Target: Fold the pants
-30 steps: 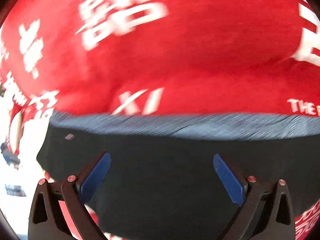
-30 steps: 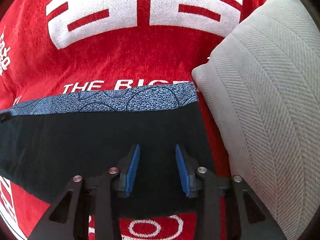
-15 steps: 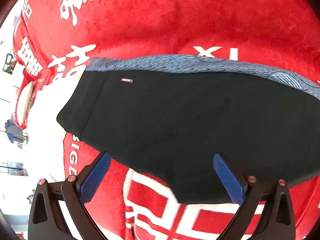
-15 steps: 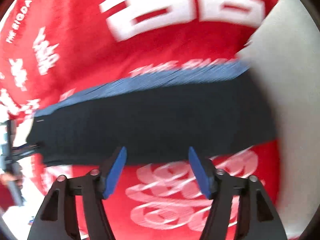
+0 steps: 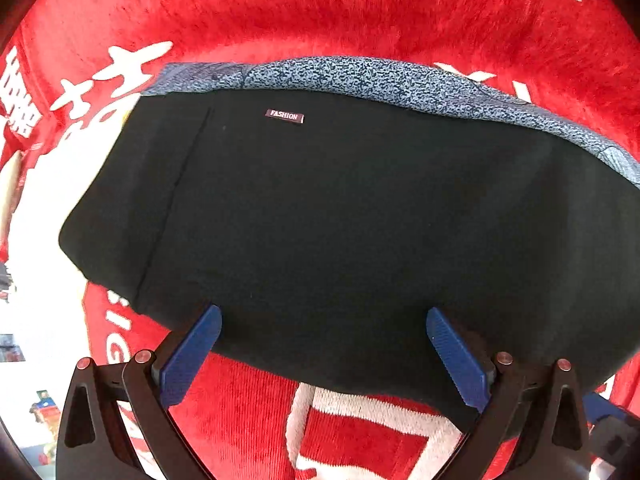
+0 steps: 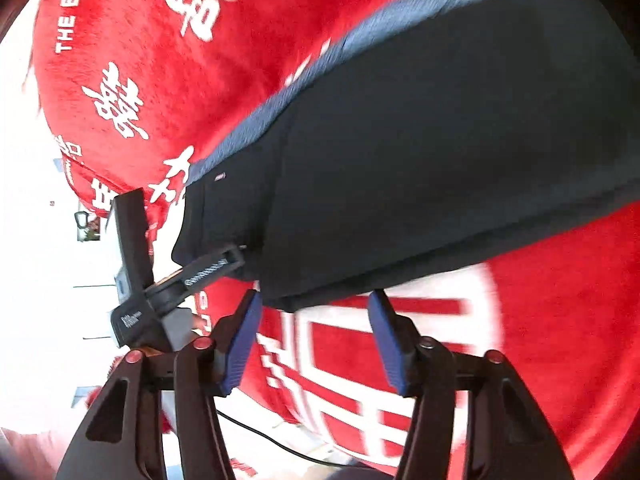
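Observation:
The black pants (image 5: pixel 340 220) lie folded flat on a red blanket, with a blue speckled waistband (image 5: pixel 380 80) along the far edge and a small FASHION label (image 5: pixel 285 116). My left gripper (image 5: pixel 324 320) is open and empty, its blue pads over the pants' near edge. In the right wrist view the pants (image 6: pixel 440 140) run across the upper right. My right gripper (image 6: pixel 316 304) is open and empty just short of their near edge. The left gripper (image 6: pixel 208 268) shows there at the pants' left end.
The red blanket (image 5: pixel 360 12) with white characters covers the surface under the pants. Its left edge drops off to a bright white floor (image 6: pixel 36 240). A black cable (image 6: pixel 272 438) runs on the floor at the bottom of the right wrist view.
Both grippers have let go of the pants and pulled back toward me. The right gripper opened wider and swung left, away from the grey cushion, which has left its view.

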Tool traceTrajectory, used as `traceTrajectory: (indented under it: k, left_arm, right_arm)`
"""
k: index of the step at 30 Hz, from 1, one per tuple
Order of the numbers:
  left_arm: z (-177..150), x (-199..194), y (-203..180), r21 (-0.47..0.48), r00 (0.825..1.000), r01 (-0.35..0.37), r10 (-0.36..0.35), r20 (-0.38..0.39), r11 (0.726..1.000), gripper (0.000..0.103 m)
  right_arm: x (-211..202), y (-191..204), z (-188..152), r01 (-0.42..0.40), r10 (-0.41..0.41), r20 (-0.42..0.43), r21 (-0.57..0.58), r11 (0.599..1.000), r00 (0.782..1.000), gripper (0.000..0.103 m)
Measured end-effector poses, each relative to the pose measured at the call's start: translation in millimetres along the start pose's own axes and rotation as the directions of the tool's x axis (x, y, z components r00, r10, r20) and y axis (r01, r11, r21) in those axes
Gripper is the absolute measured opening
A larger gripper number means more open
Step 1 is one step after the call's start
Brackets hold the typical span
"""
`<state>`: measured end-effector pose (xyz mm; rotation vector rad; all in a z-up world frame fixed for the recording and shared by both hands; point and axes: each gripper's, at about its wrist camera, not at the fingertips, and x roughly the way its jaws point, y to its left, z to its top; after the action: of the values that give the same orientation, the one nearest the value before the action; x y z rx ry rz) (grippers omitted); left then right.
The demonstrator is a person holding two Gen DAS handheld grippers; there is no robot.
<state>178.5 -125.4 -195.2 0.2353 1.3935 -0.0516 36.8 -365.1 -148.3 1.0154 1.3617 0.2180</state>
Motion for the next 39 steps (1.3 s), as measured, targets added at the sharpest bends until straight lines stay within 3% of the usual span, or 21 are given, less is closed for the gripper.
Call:
traceTrajectory:
  k: [7,9,10,11,12,15,18,20,27,31,35,39]
  left_arm:
    - [-0.5,3.7,-0.7,0.028,0.999,0.031,-0.032,0.032,0.999,0.103]
    - [1.1,1.4,-1.8,0.032,0.998,0.045,-0.046,0.038,0.999,0.103]
    - [2.3,-1.1,-4.0,0.036,0.997,0.056,-0.058,0.042,0.998,0.103]
    - [3.5,-4.8,-5.9,0.042,0.997,0.066,-0.068,0.046,0.997,0.103]
    - [4.4,-8.8,-8.9,0.052,0.996,0.075,-0.078,0.051,0.996,0.103]
    - [-0.1,-16.1,-22.9,0.109,0.994,0.09,-0.096,0.047,0.99,0.103]
    - [-17.7,-14.1,-34.9,0.189,0.997,0.05,-0.061,0.053,0.981,0.103]
    - [-26.7,-13.6,-32.7,0.18,0.994,0.051,-0.068,0.089,0.982,0.103]
    - [-22.7,-17.3,-29.8,0.164,0.995,0.071,-0.081,0.057,0.984,0.103]
    - [-8.0,-33.6,-27.1,0.129,0.989,0.112,-0.123,0.079,0.985,0.103]
    - [8.6,-38.2,-49.7,0.168,0.984,0.122,-0.141,0.105,0.978,0.103]
    - [-0.5,-26.5,-78.2,0.236,0.988,0.109,-0.131,0.081,0.966,0.103]
  right_arm:
    - [15.4,1.6,0.4,-0.038,0.033,0.057,0.083,0.996,0.998,0.055]
    - [13.7,-3.1,0.4,-0.043,0.035,0.062,0.123,0.992,0.997,0.051]
    - [14.0,-5.5,1.9,-0.037,0.029,0.061,0.146,0.989,0.998,0.045]
    - [12.8,-6.9,3.6,-0.015,0.005,0.06,0.174,0.985,0.998,0.019]
    - [9.1,-7.6,5.1,-0.007,-0.006,0.068,0.184,0.983,0.998,0.007]
    - [1.6,5.5,4.3,0.009,-0.025,0.095,0.16,0.987,0.995,0.006]
    - [-2.6,8.5,-11.3,0.048,-0.062,0.099,0.142,0.989,0.993,0.005]
    - [3.6,-2.5,-19.7,0.077,-0.09,0.076,0.162,0.984,0.993,0.004]
    - [-0.4,-6.1,-23.8,0.129,-0.132,0.022,0.095,0.987,0.991,0.011]
    - [-31.8,2.8,-23.3,0.248,-0.247,0.046,-0.011,0.969,0.968,0.011]
    - [-60.3,10.6,2.4,0.403,-0.385,0.163,-0.094,0.911,0.908,0.011]
    - [-62.6,2.8,30.5,0.528,-0.496,0.214,-0.132,0.839,0.842,0.011]
